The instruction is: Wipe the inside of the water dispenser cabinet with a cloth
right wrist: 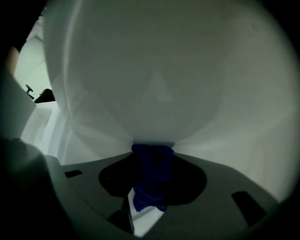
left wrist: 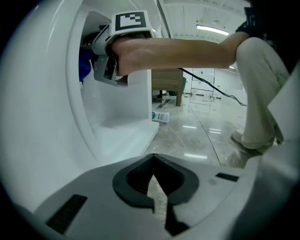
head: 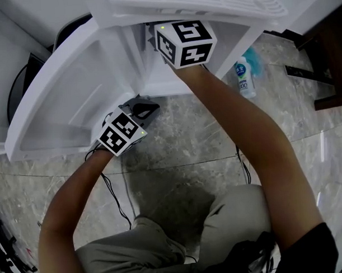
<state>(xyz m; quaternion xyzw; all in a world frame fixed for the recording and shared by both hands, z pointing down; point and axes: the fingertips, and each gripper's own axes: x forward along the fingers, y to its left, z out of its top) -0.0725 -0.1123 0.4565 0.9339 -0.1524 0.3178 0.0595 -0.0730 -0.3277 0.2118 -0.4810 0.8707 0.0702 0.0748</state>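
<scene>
Cloth (right wrist: 151, 171), dark blue and bunched, is pinched between the jaws of the right gripper (right wrist: 152, 149). Its front end presses on the white inner wall of the water dispenser cabinet (right wrist: 154, 84), straight ahead of that gripper. The left gripper (left wrist: 153, 161) is outside the cabinet, jaws pressed together on nothing. Ahead of it a small bottle (left wrist: 160, 116) lies on the marble floor (left wrist: 197, 136).

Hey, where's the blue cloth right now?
In the right gripper view, the cloth is clamped in the right gripper, low at centre, its tip against the cabinet inner wall.
</scene>
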